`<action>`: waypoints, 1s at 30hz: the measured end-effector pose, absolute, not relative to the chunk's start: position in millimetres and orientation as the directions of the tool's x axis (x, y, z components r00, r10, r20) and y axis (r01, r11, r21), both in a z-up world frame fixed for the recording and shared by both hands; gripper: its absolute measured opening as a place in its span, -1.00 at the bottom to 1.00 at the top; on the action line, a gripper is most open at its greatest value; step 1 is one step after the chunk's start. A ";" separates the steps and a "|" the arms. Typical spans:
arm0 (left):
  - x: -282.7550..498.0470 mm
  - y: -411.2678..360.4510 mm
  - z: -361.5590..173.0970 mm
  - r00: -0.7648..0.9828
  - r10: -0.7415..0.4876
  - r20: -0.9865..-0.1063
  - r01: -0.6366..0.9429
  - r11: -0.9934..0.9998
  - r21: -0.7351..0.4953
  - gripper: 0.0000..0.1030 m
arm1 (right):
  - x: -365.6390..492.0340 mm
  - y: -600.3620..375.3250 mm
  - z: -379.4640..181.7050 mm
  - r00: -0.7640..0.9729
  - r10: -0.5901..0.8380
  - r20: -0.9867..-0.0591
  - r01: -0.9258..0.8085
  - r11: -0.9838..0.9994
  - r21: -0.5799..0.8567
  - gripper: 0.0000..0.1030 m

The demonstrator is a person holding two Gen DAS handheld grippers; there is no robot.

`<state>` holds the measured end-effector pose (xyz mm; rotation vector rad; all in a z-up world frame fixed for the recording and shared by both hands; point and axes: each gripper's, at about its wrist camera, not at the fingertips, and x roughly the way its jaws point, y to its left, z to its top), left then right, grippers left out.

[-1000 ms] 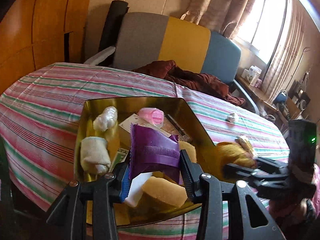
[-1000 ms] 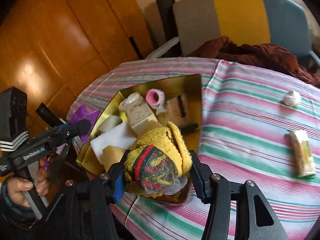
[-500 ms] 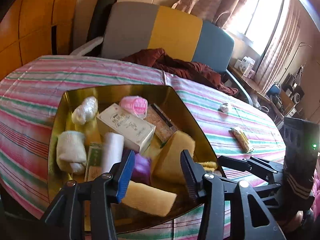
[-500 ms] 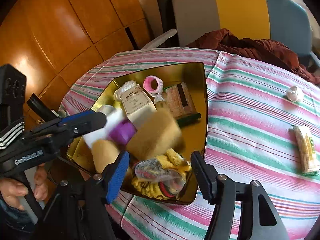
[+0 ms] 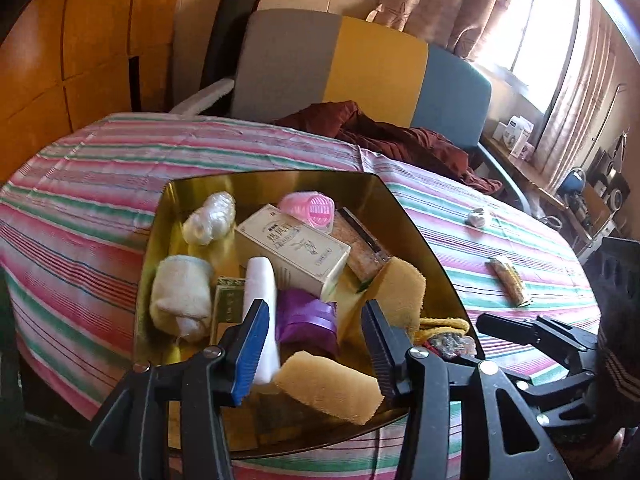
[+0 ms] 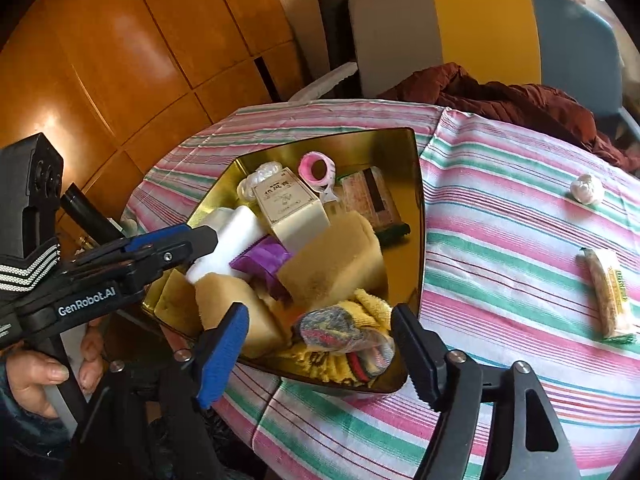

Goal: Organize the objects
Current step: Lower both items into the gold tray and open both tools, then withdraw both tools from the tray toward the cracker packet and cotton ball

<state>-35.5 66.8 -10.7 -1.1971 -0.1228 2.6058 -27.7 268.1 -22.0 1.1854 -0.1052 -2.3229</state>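
A round worktop (image 5: 100,168) under a pink, green and white striped cloth fills the middle of both views. Behind it, at the top of each frame, stands a chair (image 5: 360,68) with grey, yellow and blue panels, a dark red cloth (image 5: 392,132) heaped on its seat. Orange wood panelling (image 6: 120,40) fills the upper left.

A gold tray (image 5: 280,184) sits at the near edge of the worktop, crowded with things: a cream box (image 5: 292,248), two tan sponges (image 5: 328,386), one leaning at right, one lying nearest the camera, a rolled white towel (image 5: 180,292) at left, a white tube (image 5: 262,292), a purple pouch (image 5: 306,318), a pink hair roller (image 5: 308,210) and a white plastic bundle (image 5: 210,218) at the back. A yellow sock bundle (image 6: 344,332) lies in the tray's near corner.

The left gripper (image 5: 316,344) hovers over the tray's near side, fingers parted and holding nothing, the purple pouch lying beyond them. The right gripper (image 6: 320,352) has its fingers spreading apart, the sock bundle lying loose between them, untouched. A hand (image 6: 36,380) shows at lower left of the right view.

Out on the cloth at right lie a wrapped snack bar (image 6: 610,294) and a small white ball (image 6: 586,189), well apart from the tray
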 end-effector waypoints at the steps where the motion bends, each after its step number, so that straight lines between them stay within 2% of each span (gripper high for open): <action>1: -34.4 67.3 -9.5 -0.626 0.275 -0.729 -0.211 -0.961 -0.182 -0.06 | -27.4 267.8 -21.5 -0.478 -0.487 -0.731 0.418 -0.858 0.298 0.57; 6: -31.9 69.9 -6.8 -0.632 0.264 -0.729 -0.214 -0.963 -0.163 -0.06 | -25.3 267.4 -21.3 -0.480 -0.482 -0.733 0.414 -0.861 0.296 0.72; 12: -27.4 72.4 -3.3 -0.647 0.242 -0.724 -0.213 -0.968 -0.133 -0.06 | -24.4 268.9 -20.2 -0.486 -0.478 -0.732 0.409 -0.864 0.293 0.79; 30: -13.6 95.3 16.9 -0.683 0.231 -0.693 -0.284 -0.958 -0.039 -0.06 | -29.5 303.6 -8.5 -0.553 -0.421 -0.719 0.329 -0.903 0.276 0.84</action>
